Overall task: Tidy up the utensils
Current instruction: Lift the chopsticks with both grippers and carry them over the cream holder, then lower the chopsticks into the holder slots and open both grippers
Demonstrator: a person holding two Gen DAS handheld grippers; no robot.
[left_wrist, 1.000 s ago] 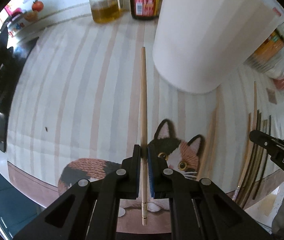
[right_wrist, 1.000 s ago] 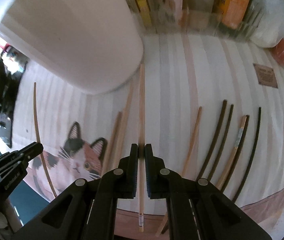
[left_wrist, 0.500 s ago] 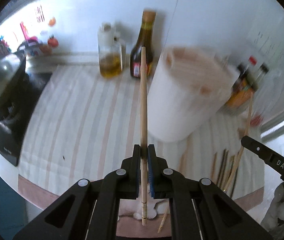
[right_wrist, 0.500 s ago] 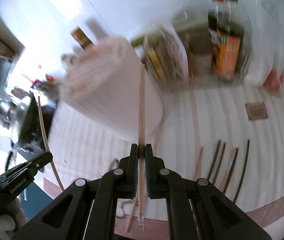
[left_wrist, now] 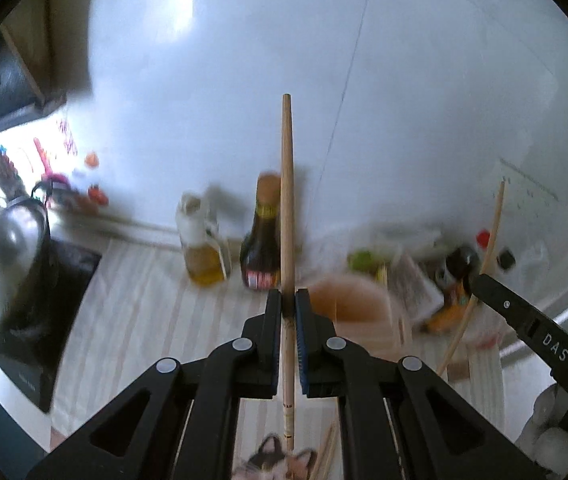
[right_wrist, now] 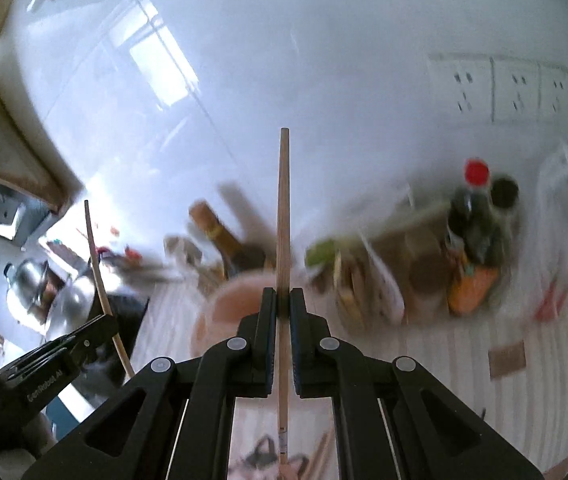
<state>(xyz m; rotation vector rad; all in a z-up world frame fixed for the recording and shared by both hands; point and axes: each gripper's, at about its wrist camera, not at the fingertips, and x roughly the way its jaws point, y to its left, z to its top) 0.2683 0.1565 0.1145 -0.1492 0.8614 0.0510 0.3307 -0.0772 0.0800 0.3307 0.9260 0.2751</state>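
My left gripper (left_wrist: 288,300) is shut on a light wooden chopstick (left_wrist: 287,184) that points up toward the wall. My right gripper (right_wrist: 282,300) is shut on a second wooden chopstick (right_wrist: 283,200), also pointing up. Both are lifted above the striped cloth. A pale round holder with a brownish inside (left_wrist: 348,304) stands just below and right of the left fingers; it shows blurred under the right gripper (right_wrist: 227,312). Each gripper shows in the other's view, the right one with its chopstick (left_wrist: 488,252) and the left one with its chopstick (right_wrist: 99,276).
An oil jar (left_wrist: 203,252) and a dark sauce bottle (left_wrist: 261,248) stand at the wall. More bottles and packets (right_wrist: 472,248) crowd the back right. A steel pot (left_wrist: 3,276) sits on the black stove at left. A cat picture (left_wrist: 271,460) shows on the cloth.
Both grippers have risen and tilted up from the cloth, each carrying its chopstick. The holder, close and large before, now lies below them and the wall fills the views.
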